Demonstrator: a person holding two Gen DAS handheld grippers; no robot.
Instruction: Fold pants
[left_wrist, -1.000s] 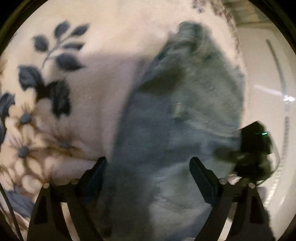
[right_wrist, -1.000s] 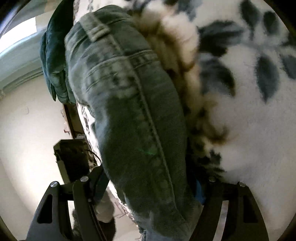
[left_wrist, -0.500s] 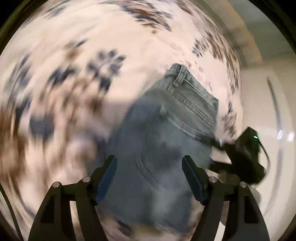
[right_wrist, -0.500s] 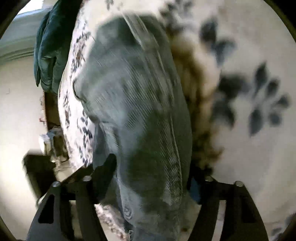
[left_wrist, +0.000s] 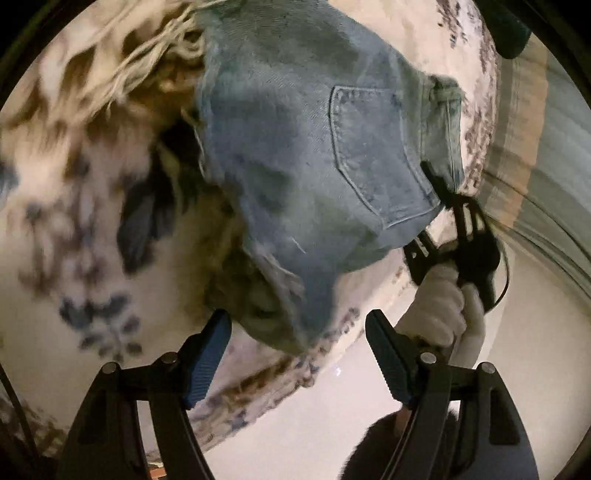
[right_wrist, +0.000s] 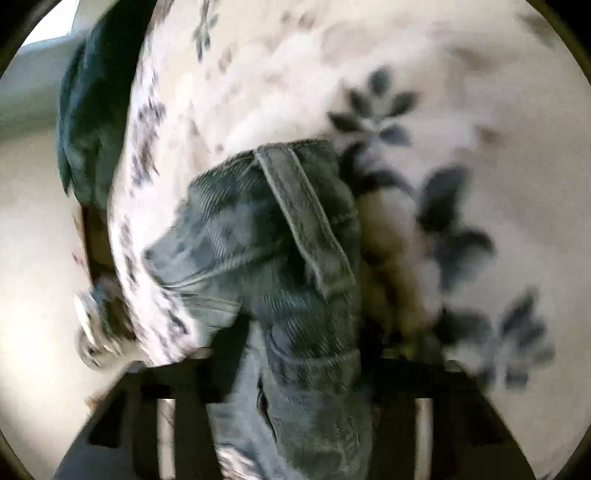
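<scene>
Light blue denim pants (left_wrist: 314, 147) lie folded on a fluffy white blanket with dark blue leaf prints (left_wrist: 74, 221), back pocket up. My left gripper (left_wrist: 297, 362) is open and empty, held just short of the pants' frayed near edge. My right gripper (left_wrist: 436, 199) shows in the left wrist view at the pants' right edge, held by a white-gloved hand (left_wrist: 439, 306). In the right wrist view the pants' waistband and belt loop (right_wrist: 295, 229) fill the space between my right gripper's (right_wrist: 303, 369) blurred fingers, which stand wide apart around the bunched denim.
The blanket (right_wrist: 406, 74) covers a bed whose edge curves past the pants. A dark green cloth (right_wrist: 92, 122) hangs at the bed's far corner. Pale floor (left_wrist: 535, 332) lies beyond the bed edge on the right.
My left gripper has pulled back from the pants, which now lie beyond its open fingers with the back pocket showing. My right gripper has moved along the waistband; both views swung fast.
</scene>
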